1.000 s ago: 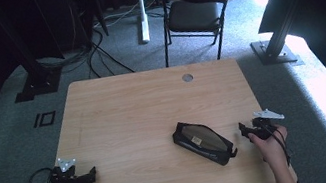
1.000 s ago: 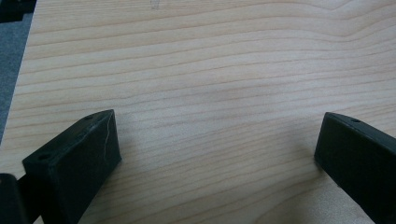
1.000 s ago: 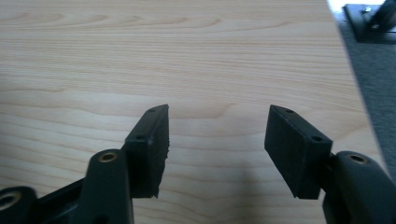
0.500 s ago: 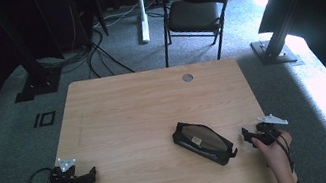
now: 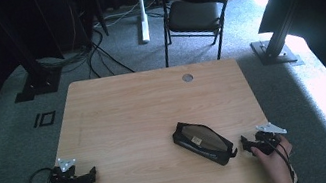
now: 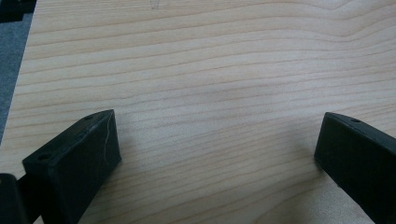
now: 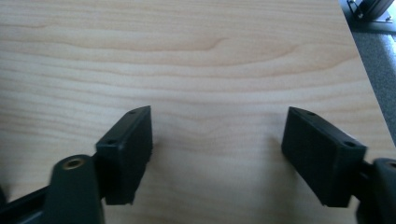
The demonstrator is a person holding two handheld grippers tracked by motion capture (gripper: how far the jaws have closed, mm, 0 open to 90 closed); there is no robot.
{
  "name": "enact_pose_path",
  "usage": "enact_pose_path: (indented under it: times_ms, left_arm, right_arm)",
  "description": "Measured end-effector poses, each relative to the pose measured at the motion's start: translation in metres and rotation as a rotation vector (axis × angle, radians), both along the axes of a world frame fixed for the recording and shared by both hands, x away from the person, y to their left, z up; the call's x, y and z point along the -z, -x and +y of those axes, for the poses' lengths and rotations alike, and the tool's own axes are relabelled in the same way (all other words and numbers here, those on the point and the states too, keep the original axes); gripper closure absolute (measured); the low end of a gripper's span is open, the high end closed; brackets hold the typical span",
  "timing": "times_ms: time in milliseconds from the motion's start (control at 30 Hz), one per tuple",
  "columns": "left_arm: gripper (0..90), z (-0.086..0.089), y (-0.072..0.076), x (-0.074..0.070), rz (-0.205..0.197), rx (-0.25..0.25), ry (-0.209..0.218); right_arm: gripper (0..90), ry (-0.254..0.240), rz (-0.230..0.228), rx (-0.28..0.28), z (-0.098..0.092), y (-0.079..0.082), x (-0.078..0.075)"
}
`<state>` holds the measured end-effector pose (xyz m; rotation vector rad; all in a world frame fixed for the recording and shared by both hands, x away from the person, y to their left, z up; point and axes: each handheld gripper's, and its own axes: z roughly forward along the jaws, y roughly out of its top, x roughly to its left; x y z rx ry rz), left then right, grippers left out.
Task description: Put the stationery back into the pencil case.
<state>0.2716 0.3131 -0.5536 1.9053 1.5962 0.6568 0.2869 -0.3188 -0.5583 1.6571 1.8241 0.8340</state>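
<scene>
Right claw (image 5: 244, 144) now farther from, perhaps clear of, black pouch (image 5: 204, 142); both claws spread, left claw (image 5: 90, 174) empty.

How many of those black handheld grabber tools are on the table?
2. The left gripper sits at the table's near left corner, jaws open. The right gripper sits at the near right edge, jaws open, just right of the black pouch.

Matt pale wood-grain table (image 5: 130, 117), matt black plastic jaws, black fabric pouch (image 5: 204, 142)
</scene>
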Motion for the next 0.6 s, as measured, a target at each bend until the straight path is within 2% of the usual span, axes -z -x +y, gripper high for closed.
enact_pose_path:
  times_ms: [267,467,600]
  left_arm:
    - [0.4,0.0,0.0,0.0,0.0,0.0,0.0]
    - [0.4,0.0,0.0,0.0,0.0,0.0,0.0]
    - [0.5,0.0,0.0,0.0,0.0,-0.001,0.0]
  right_arm:
    - [16.1,-0.001,0.013,0.046,-0.0025,0.0018,0.0005]
    - [16.1,-0.002,0.013,0.092,-0.0039,-0.0025,0.0006]
    - [16.1,-0.002,0.014,0.097,-0.0039,-0.0032,0.0005]
